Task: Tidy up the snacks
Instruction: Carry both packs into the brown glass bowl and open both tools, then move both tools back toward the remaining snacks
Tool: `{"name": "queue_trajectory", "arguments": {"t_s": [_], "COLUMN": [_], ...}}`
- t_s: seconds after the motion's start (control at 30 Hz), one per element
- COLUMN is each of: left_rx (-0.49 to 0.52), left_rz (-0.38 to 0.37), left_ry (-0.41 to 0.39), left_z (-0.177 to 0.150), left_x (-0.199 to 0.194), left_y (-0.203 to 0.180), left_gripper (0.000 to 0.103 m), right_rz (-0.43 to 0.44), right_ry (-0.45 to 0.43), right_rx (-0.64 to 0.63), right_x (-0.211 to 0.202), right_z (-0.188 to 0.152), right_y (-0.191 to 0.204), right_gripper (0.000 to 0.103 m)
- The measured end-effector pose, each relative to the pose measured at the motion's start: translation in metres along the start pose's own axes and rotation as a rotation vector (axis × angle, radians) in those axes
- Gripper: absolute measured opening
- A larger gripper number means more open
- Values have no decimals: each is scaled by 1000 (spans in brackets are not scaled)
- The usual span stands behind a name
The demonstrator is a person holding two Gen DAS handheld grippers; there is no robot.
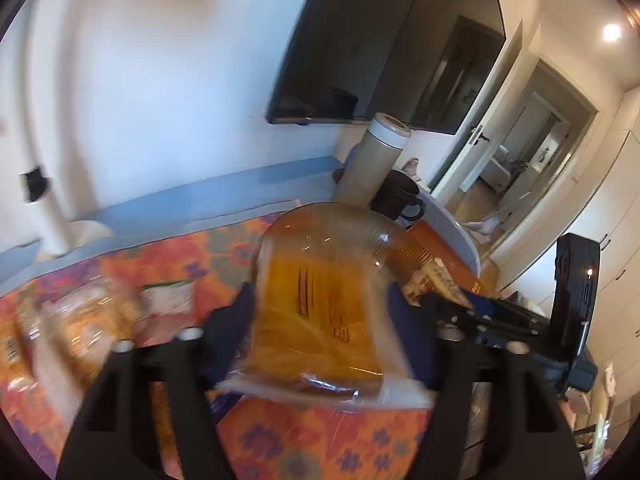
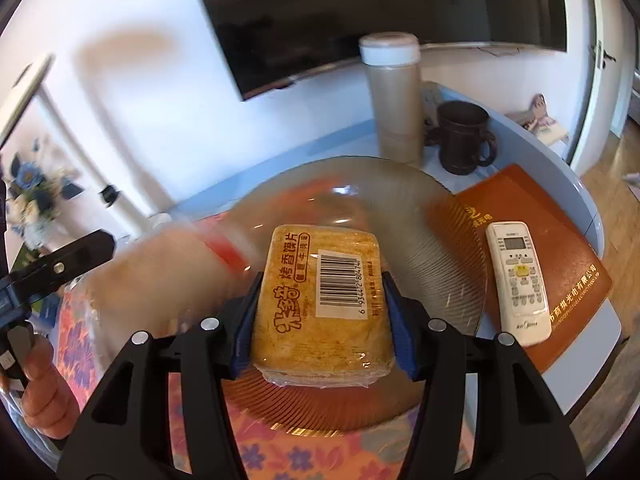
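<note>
In the left wrist view my left gripper (image 1: pixel 320 304) is shut on a blurred orange snack packet (image 1: pixel 316 320), held off the table in front of an amber ribbed glass plate (image 1: pixel 340 224). In the right wrist view my right gripper (image 2: pixel 322 300) is shut on a yellow-brown cracker pack (image 2: pixel 320 340) with a barcode label, its blue pads pressing both sides. That pack hangs over the glass plate (image 2: pixel 440 240). The left gripper's black finger (image 2: pixel 60 264) shows at the left with its blurred packet (image 2: pixel 172 272) by the plate's left rim. The right gripper (image 1: pixel 472 308) also appears beyond the plate in the left wrist view.
More snack packets (image 1: pixel 92 312) lie on the floral tablecloth (image 1: pixel 320 440) to the left. Behind the plate stand a tall beige flask (image 2: pixel 394 96) and a dark mug (image 2: pixel 464 136). A white remote (image 2: pixel 520 280) rests on a brown folder (image 2: pixel 568 248) on the right. A hand (image 2: pixel 40 380) shows lower left.
</note>
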State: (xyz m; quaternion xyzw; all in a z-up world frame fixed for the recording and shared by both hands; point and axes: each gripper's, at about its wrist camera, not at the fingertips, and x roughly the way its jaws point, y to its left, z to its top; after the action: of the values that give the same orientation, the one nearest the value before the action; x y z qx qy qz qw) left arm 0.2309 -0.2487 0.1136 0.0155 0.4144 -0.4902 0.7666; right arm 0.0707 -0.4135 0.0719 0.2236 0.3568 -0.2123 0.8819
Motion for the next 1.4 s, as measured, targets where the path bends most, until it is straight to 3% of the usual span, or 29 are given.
{"name": "queue_trajectory", "arguments": {"t_s": [0.13, 0.23, 0.27, 0.43, 0.57, 0.73, 0.9, 1.0, 1.23, 1.33, 1.4], "left_rx": [8, -6, -12, 1, 17, 31, -79, -132, -223, -254, -228], "left_rz": [-8, -14, -14, -13, -3, 69, 109, 183, 391, 433, 437], "left_ry": [15, 47, 46, 4, -108, -272, -392, -440, -474, -445, -381], "left_z": [8, 2, 0, -16, -27, -53, -73, -87, -122, -135, -141], "left_x": [36, 49, 49, 17, -37, -127, -240, -294, -360, -362, -343], "left_y": [-13, -12, -11, -10, -17, -18, 11, 30, 81, 109, 129], "left_gripper": [65, 88, 92, 93, 97, 98, 98, 98, 98, 98, 98], "right_rz": [-24, -26, -29, -22, -14, 10, 68, 113, 212, 230, 249], "right_ry": [26, 17, 3, -23, -51, -92, -116, -117, -58, -28, 5], "right_rx": [16, 19, 15, 1, -39, -141, -212, -253, -340, -381, -390], "right_x": [20, 21, 18, 1, -18, -53, -81, -90, -80, -64, -48], "right_z": [4, 4, 3, 2, -4, -22, -39, -51, -71, -78, -82], "right_y": [-9, -13, -13, -6, 11, 51, 95, 123, 189, 216, 230], "right_gripper": [58, 75, 78, 78, 78, 80, 82, 84, 84, 84, 84]}}
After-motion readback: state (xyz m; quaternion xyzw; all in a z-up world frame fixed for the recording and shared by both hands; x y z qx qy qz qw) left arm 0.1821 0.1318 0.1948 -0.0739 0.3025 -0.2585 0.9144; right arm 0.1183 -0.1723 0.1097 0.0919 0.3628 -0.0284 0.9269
